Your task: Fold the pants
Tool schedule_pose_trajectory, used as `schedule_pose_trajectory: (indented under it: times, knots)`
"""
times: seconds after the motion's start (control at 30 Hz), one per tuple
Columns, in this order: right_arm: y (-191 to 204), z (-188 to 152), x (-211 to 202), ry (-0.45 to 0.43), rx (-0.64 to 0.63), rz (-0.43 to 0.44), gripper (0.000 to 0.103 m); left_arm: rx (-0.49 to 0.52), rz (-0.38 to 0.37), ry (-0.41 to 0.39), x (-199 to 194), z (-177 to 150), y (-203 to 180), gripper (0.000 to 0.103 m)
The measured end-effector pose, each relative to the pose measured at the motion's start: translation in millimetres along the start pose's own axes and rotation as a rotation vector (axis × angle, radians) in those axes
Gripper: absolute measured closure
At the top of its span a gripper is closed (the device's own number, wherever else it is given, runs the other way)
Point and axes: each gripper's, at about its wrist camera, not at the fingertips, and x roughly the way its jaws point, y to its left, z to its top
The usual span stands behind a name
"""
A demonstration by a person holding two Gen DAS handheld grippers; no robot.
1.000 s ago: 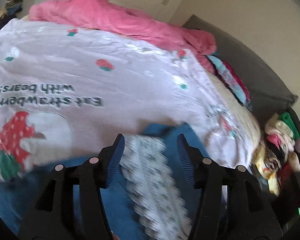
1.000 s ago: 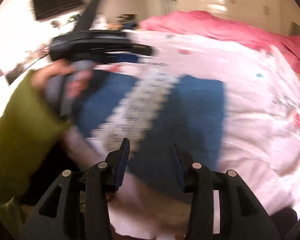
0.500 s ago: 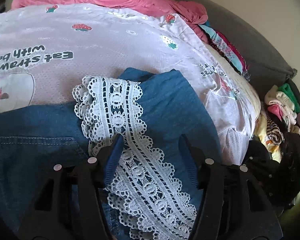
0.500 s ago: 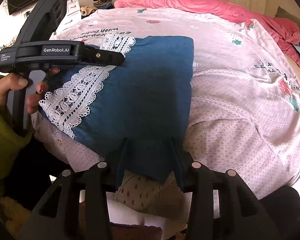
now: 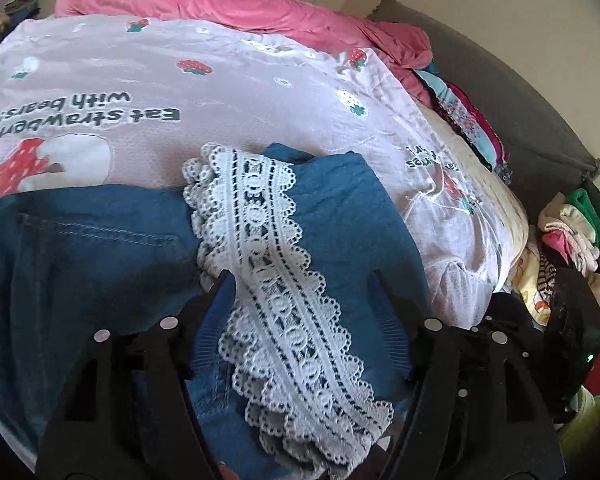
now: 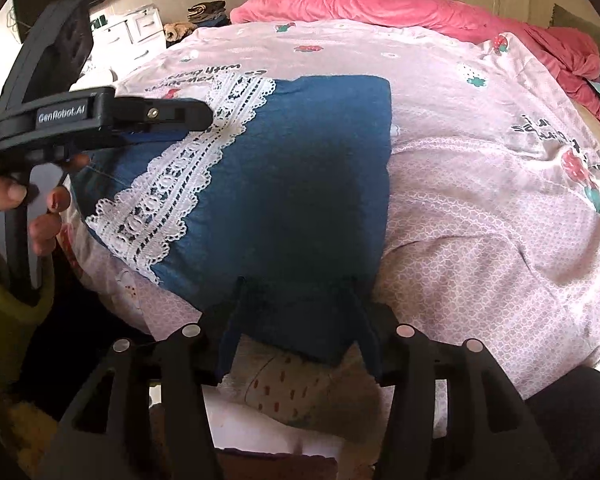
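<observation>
Denim: the blue pants (image 6: 300,176) lie folded on the pink strawberry-print bedspread (image 6: 480,208), near the bed's front edge, with the white lace trim (image 5: 276,280) running down the top layer.
Left gripper: the left gripper (image 5: 300,276) is over the lace end with its jaws opening — cloth lies between them, but the pads look clear of it.
Right gripper: the right gripper (image 6: 296,280) straddles the near edge of the denim; its jaws are opening too, with no pinch that I can see.
Step in hand: letting go after a fold, by my reading.
Doing it well: open fully before lifting, and draw each gripper straight back and up — a sideways drag would pull the top layer askew.
Watch for: lace snagging on a ribbed pad.
Check after: edges lined up, nothing hanging off the bed.
</observation>
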Motion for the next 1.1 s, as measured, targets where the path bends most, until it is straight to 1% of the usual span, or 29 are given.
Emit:
schedule_pose_trajectory:
  times: [0.13, 0.2, 0.3, 0.37, 0.4, 0.5, 0.57, 0.6, 0.63, 0.73, 0.77, 0.8, 0.83, 0.97, 1.03, 1.1]
  knots:
    - [0.1, -0.7, -13.5, -0.04, 0.019, 0.023, 0.05, 0.001, 0.013, -0.017, -11.2, -2.9, -1.2, 0.038]
    - [0.5, 0.2, -17.9, -0.056, 0.024, 0.024, 0.047, 0.01, 0.037, -0.027, -17.3, -4.7, -2.0, 0.036]
    - [0.2, 1.8, -25.7, -0.084, 0.034, 0.03, 0.047, 0.006, 0.058, -0.041, -24.9, -6.0, -1.6, 0.03]
    - [0.5, 3.5, -28.1, -0.091, 0.038, 0.033, 0.044, -0.002, 0.062, -0.047, -28.8, -6.8, -0.2, 0.029]
    - [0.9, 4.6, -29.3, -0.095, 0.04, 0.032, 0.04, -0.005, 0.067, -0.05, -31.7, -7.5, 1.0, 0.028]
    - [0.5, 8.7, -29.9, -0.102, 0.045, 0.03, 0.04, 0.001, 0.094, -0.062, -39.7, -9.6, 3.1, 0.024]
    - [1.0, 9.6, -30.7, -0.104, 0.049, 0.028, 0.037, 0.015, 0.124, -0.07, -45.3, -11.2, 2.5, 0.023]
    - [1.5, 10.6, -31.0, -0.107, 0.05, 0.024, 0.035, 0.019, 0.133, -0.076, -48.1, -11.6, 2.8, 0.021]
    - [1.4, 11.5, -32.8, -0.11, 0.05, 0.026, 0.034, 0.022, 0.139, -0.08, -51.1, -12.2, 3.3, 0.018]
    - [2.9, 14.7, -35.3, -0.114, 0.047, 0.014, 0.033, 0.027, 0.16, -0.097, -62.1, -13.9, 6.8, 0.016]
    - [3.1, 16.6, -35.9, -0.115, 0.047, 0.013, 0.03, 0.024, 0.165, -0.106, -66.7, -14.6, 8.5, 0.016]
    - [3.3, 18.6, -37.2, -0.118, 0.047, 0.009, 0.023, 0.018, 0.168, -0.118, -73.1, -15.6, 11.6, 0.014]
    - [3.4, 21.0, -39.0, -0.125, 0.049, 0.0, 0.02, 0.013, 0.172, -0.127, -77.8, -16.4, 14.4, 0.013]
    - [5.7, 31.2, -43.5, -0.137, 0.042, -0.015, 0.02, -0.019, 0.21, -0.159, -98.6, -20.9, 30.2, 0.011]
    - [8.8, 38.0, -43.8, -0.136, 0.029, -0.015, 0.017, -0.045, 0.23, -0.172, -109.0, -24.6, 40.5, 0.01]
    - [12.0, 44.2, -43.7, -0.138, 0.018, -0.02, 0.017, -0.078, 0.246, -0.187, -119.0, -29.3, 52.9, 0.01]
